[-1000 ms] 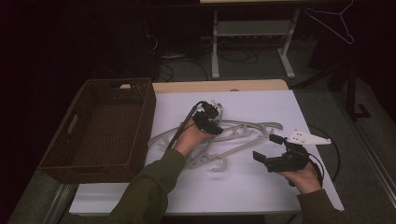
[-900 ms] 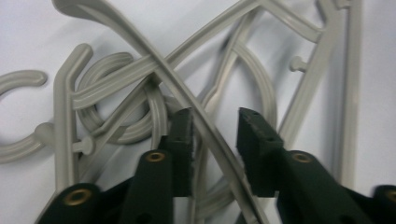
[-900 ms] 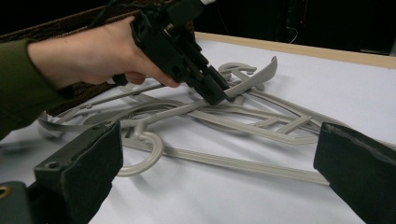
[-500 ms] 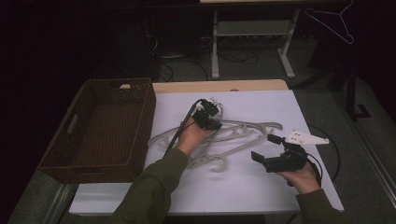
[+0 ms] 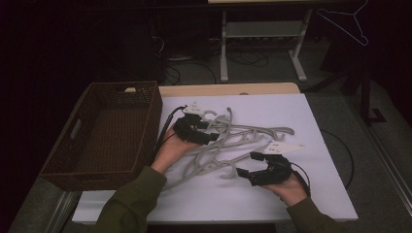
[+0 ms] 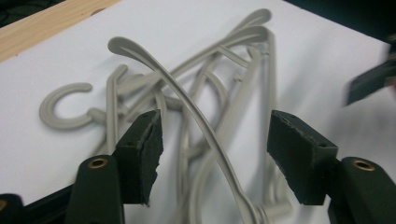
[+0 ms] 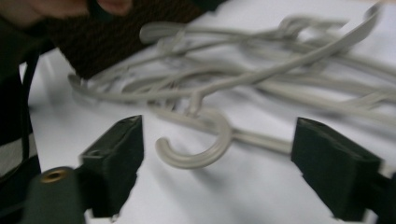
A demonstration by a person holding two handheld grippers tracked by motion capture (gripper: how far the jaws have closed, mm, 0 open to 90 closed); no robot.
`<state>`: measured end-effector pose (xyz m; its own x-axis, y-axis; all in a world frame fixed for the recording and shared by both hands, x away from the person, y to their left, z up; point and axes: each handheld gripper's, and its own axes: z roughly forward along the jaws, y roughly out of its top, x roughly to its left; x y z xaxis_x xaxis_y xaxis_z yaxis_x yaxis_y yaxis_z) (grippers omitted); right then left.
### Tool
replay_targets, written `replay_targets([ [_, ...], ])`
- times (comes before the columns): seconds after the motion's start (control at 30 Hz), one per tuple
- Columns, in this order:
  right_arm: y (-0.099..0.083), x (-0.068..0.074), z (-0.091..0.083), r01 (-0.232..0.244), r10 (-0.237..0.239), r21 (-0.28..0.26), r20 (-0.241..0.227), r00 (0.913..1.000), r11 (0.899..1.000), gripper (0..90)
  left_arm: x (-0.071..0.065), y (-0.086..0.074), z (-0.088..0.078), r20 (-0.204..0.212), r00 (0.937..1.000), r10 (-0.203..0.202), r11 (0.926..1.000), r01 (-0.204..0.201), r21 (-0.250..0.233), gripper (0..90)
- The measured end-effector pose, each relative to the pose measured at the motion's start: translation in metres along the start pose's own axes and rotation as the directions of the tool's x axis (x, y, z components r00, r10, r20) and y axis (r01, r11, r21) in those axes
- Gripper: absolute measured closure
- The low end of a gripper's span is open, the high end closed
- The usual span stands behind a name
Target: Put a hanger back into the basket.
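At the far left of the high view a dark woven basket stands on the left part of the table, whose top is covered in white with a wooden edge along the back. Just to its right the left claw hovers over the near-left end of a tangle of grey plastic hangers lying in the middle of the table, between the two hands. The high view gives that layout, but its dim light hides how the jaws stand. The left gripper view settles it: the left claw is spread, its jaws having just been opening, and a curved arm of one hanger runs up between the two black pads without either pad pressing on it. This view also brings out the hangers' look: pale grey, thin and ribbed, with swept arms, crossing bars and an open round hook lying flat on the white sheet at the left. Farther right in the high view the right claw reaches in from the near-right toward the heap, a pale three-cornered plate on top of it. The right gripper view shows the right claw wide apart though its jaws have just been closing a little; a hanger hook lies on the table between the pads, seemingly beyond their tips, though the blur makes that hard to judge. The basket's dark wall shows behind the heap there.
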<state>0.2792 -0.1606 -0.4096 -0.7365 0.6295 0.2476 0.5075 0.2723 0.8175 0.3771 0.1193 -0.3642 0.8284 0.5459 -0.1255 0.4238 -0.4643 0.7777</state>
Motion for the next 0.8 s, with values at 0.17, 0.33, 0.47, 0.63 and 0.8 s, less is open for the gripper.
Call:
replay_targets([
  [0.17, -0.003, 0.009, 0.024, 0.009, -0.010, 0.070, 0.017, 0.9998, 0.998, 7.9, -0.007, -0.024, -0.014, 0.002, 1.0000, -0.009, 0.9999, 0.009, -0.007, 30.9],
  [0.33, -0.005, 0.016, 0.048, 0.023, -0.030, 0.128, 0.057, 0.9979, 0.991, 4.9, -0.011, -0.036, -0.030, -0.021, 0.9997, 0.007, 0.9999, -0.007, -0.011, 25.6],
  [0.47, -0.004, 0.016, 0.062, 0.022, -0.032, 0.168, 0.058, 0.9978, 0.985, 3.7, -0.014, -0.045, -0.042, -0.030, 0.9995, 0.005, 0.9997, -0.005, -0.024, 25.4],
  [0.63, -0.004, 0.017, 0.070, 0.023, -0.036, 0.188, 0.062, 0.9974, 0.982, 10.5, -0.014, -0.049, -0.043, -0.030, 0.9995, 0.002, 0.9998, -0.003, -0.021, 25.5],
  [0.8, -0.004, 0.018, 0.071, 0.024, -0.038, 0.203, 0.065, 0.9971, 0.979, 21.7, -0.013, -0.052, -0.038, -0.033, 0.9994, 0.015, 0.9999, -0.015, 0.006, 25.7],
])
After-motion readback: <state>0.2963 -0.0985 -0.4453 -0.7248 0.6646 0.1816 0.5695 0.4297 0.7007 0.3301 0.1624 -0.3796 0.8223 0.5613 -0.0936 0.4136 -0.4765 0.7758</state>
